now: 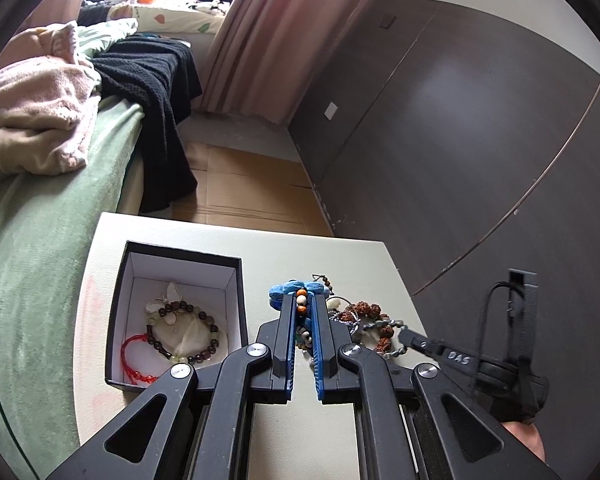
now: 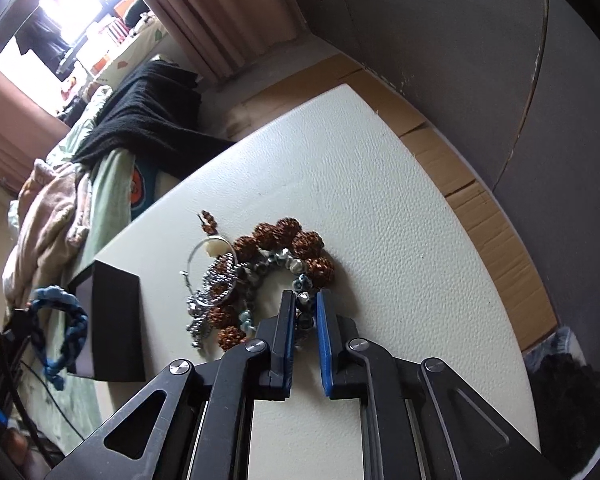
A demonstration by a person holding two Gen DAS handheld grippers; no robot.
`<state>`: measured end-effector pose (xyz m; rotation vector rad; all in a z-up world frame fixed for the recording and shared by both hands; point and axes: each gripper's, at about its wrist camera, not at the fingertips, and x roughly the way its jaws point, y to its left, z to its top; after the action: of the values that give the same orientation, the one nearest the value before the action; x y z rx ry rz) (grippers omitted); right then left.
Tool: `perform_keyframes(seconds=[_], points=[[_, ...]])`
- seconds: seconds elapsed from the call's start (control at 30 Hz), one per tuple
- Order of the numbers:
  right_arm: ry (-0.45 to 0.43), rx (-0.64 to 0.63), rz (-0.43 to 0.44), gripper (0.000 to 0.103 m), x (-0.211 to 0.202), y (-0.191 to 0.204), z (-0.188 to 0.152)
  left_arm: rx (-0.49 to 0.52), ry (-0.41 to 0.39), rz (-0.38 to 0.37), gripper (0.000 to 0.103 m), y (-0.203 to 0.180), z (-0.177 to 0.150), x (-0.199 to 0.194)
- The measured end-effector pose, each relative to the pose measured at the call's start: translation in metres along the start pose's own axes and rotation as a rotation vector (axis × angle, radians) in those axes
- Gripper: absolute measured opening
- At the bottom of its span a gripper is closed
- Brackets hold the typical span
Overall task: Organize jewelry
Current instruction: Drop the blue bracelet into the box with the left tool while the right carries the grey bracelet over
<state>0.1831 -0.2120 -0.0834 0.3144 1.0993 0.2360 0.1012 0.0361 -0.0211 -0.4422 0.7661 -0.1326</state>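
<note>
Gripping a blue braided cord bracelet strung with orange and white beads (image 1: 298, 294), the left gripper (image 1: 303, 300) was seen clenched over the off-white leather-textured table (image 2: 380, 200), just to the right of the open black jewelry box with a white lining (image 1: 180, 264). Inside that box, a dark beaded bracelet with a white butterfly charm (image 1: 180, 320) and a red cord bracelet (image 1: 134, 356) were already laid. Further right of the box, the right gripper (image 2: 305, 304) was pictured closed on a strand of blue-grey and silver beads (image 2: 302, 300) at the near edge of a tangled pile, in which a ring of rough brown seed beads (image 2: 296, 240) and a silver wire hoop (image 2: 204, 256) were also caught.

The step in hand was judged to be the freeing of the blue-grey strand from the pile. It would be done well if the strand were lifted slowly and straight up, so that the brown seed beads were not dragged across the table toward the box. The hoop looked entangled with the strand, and a snag was to be expected; a gentle shake was thought better than a pull. The blue braided bracelet was best carried over the box rim and lowered onto the bare lining before being released.
</note>
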Motion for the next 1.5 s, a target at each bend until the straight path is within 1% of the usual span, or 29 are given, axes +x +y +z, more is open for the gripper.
perform_keyframes(seconds=[0.07,0.27,0.43,0.53,0.6,0.67,0.7,0.73,0.77,0.8,0.83,0.9,1.0,1.1,1.23,1.4,1.5], points=[[-0.033,0.003,0.033,0.012,-0.012,-0.001,0.002,0.001,-0.011,0.001,0.007,0.001,0.000,-0.005],[-0.124,-0.007,0.168,0.012,-0.037,0.006,0.000,-0.015,-0.048,0.014,0.007,0.008,0.004,-0.019],[-0.173,-0.012,0.260,0.012,-0.047,0.021,-0.002,-0.068,-0.076,0.030,0.007,0.029,0.008,-0.026],[-0.187,-0.023,0.298,0.012,-0.048,0.032,-0.004,-0.115,-0.094,0.013,0.007,0.042,0.011,-0.029],[-0.194,-0.030,0.313,0.012,-0.048,0.040,-0.005,-0.153,-0.089,0.013,0.008,0.049,0.013,-0.029],[-0.188,-0.028,0.330,0.012,-0.044,0.046,-0.007,-0.186,-0.050,-0.005,0.016,0.055,0.016,-0.024],[-0.184,-0.027,0.341,0.012,-0.042,0.049,-0.007,-0.198,-0.031,-0.005,0.030,0.058,0.017,-0.022],[-0.182,-0.029,0.352,0.012,-0.041,0.053,-0.008,-0.206,-0.029,-0.004,0.047,0.060,0.017,-0.023],[-0.180,-0.030,0.362,0.012,-0.040,0.056,-0.009,-0.212,-0.043,0.000,0.054,0.062,0.017,-0.025],[-0.179,-0.032,0.373,0.012,-0.039,0.059,-0.010,-0.214,-0.076,0.015,0.065,0.065,0.017,-0.031],[-0.178,-0.038,0.391,0.012,-0.038,0.064,-0.011,-0.211,-0.098,0.028,0.072,0.066,0.018,-0.036],[-0.176,-0.051,0.419,0.012,-0.038,0.073,-0.012,-0.196,-0.126,0.050,0.077,0.067,0.021,-0.044],[-0.169,-0.069,0.453,0.012,-0.037,0.087,-0.015,-0.189,-0.134,0.073,0.077,0.074,0.026,-0.052],[-0.160,-0.093,0.491,0.012,-0.034,0.105,-0.018,-0.225,-0.136,0.076,0.077,0.087,0.028,-0.057],[-0.155,-0.143,0.518,0.012,-0.033,0.130,-0.023,-0.266,-0.144,0.071,0.077,0.098,0.029,-0.063],[-0.128,-0.183,0.523,0.012,-0.022,0.154,-0.032,-0.279,-0.166,0.074,0.077,0.104,0.031,-0.072],[-0.117,-0.217,0.488,0.012,-0.015,0.165,-0.034,-0.301,-0.176,0.070,0.077,0.109,0.033,-0.077]])
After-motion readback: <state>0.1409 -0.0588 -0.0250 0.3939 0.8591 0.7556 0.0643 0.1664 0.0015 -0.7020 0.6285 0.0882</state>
